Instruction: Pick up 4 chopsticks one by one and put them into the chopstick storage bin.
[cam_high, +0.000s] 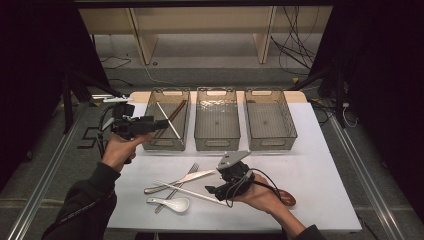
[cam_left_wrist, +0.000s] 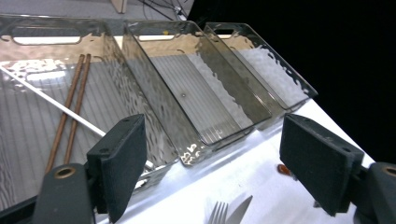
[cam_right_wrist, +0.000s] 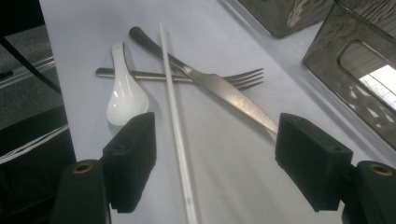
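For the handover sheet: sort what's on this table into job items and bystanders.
Job: white chopstick, knife, fork, white spoon, left bin already holding chopsticks, right gripper, left gripper.

Lying about: middle bin, right bin, floor cables.

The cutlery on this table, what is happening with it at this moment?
A person is sorting cutlery into three clear bins. The left gripper is open and empty beside the left bin, which holds brown chopsticks and one white chopstick. The right gripper is open over a second white chopstick on the table. A knife, a fork and a white spoon lie there too.
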